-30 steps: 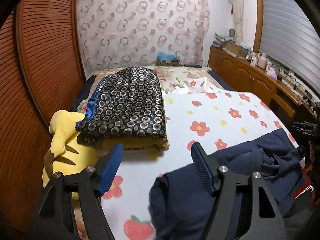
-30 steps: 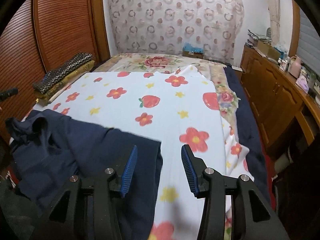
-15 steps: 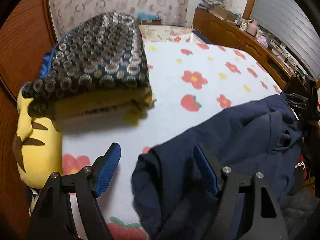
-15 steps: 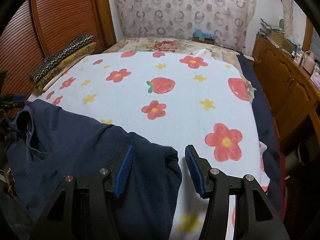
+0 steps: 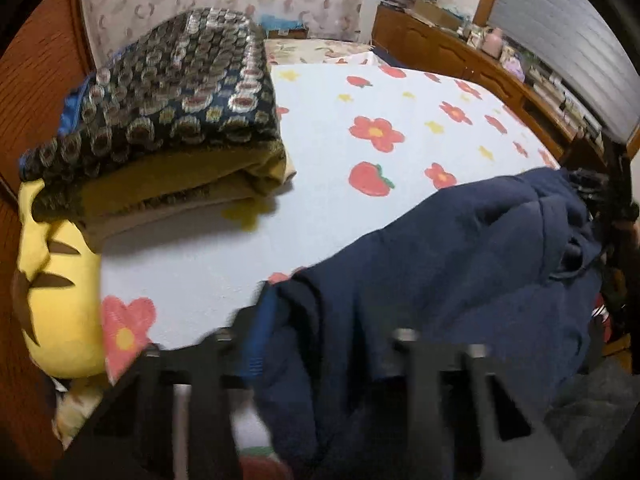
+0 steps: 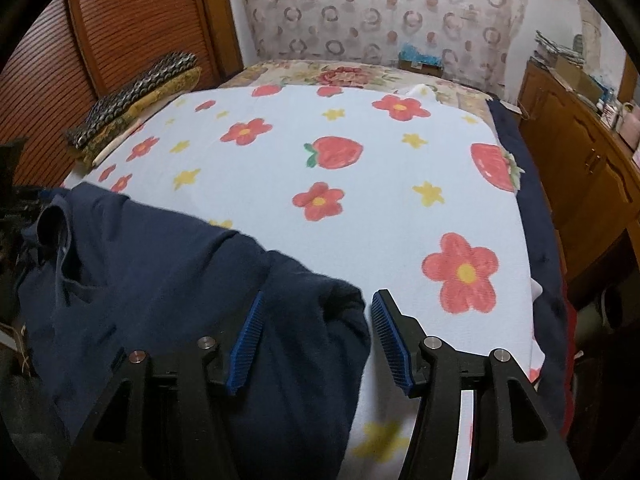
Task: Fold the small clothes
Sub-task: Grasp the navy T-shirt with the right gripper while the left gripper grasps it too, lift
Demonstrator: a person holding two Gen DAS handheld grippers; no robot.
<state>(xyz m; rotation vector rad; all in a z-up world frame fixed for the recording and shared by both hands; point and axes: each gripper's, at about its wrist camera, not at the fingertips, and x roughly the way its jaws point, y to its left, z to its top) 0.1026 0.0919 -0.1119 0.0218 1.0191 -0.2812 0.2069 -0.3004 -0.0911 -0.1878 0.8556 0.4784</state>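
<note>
A crumpled navy blue garment point(image 5: 460, 264) lies across the near edge of the bed; it also shows in the right wrist view point(image 6: 160, 272). My left gripper point(image 5: 320, 344) is open, its jaws either side of the garment's left corner; the frame is blurred and cloth covers the right finger. My right gripper point(image 6: 316, 332) is open, its blue pads point(image 6: 246, 344) either side of the garment's right corner, with the cloth lying between the jaws.
The bed has a white sheet with red flowers and strawberries point(image 6: 332, 152). A stack of folded patterned and mustard cloth point(image 5: 168, 120) sits at the left on a yellow plush point(image 5: 60, 280). A wooden louvred door point(image 6: 132, 28) stands left, a wooden cabinet point(image 6: 580, 152) right.
Both grippers have moved forward and down onto the garment's corners. The left gripper's jaws now straddle the cloth. The right corner now lies deeper between the right jaws.
</note>
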